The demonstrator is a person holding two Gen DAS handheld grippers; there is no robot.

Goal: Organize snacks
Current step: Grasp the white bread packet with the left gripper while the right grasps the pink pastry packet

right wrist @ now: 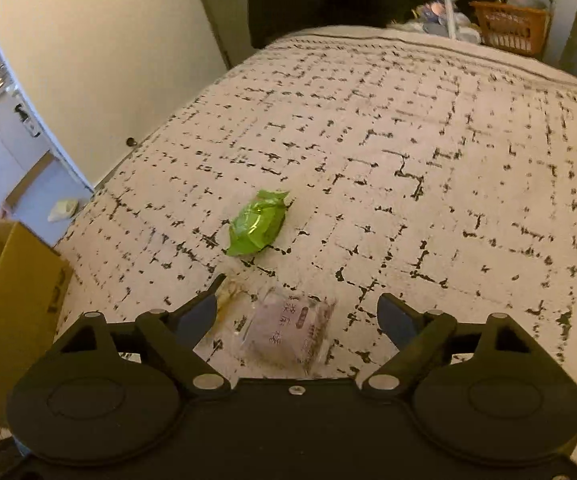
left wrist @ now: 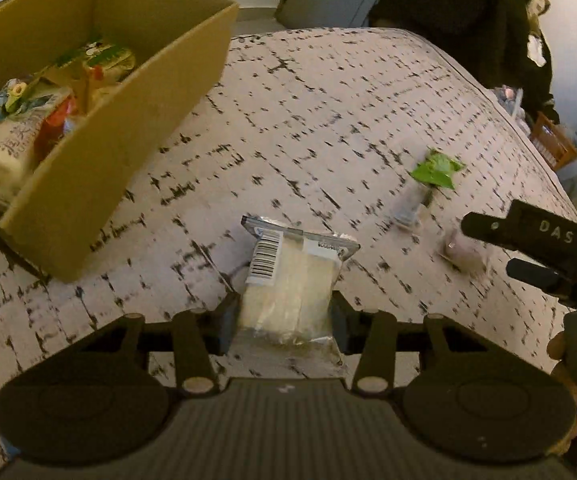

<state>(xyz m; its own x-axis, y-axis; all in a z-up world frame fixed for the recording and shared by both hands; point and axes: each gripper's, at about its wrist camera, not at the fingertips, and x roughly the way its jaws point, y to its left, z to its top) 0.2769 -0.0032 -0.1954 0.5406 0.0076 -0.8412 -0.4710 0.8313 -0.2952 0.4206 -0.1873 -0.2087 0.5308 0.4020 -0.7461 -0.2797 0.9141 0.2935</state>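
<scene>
Green packet (right wrist: pixel 257 222) one, boxed snacks (left wrist: pixel 28 120) several

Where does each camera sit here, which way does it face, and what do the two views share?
Left wrist: on the left gripper, looking forward over the patterned cloth toward the cardboard box; its fingers clamp a clear white snack pack; the right gripper enters at right.
Right wrist: on the right gripper, facing down the cloth; its fingers spread around a purple snack packet.
Shared: the cloth, box, green wrapper and purple packet.
</scene>
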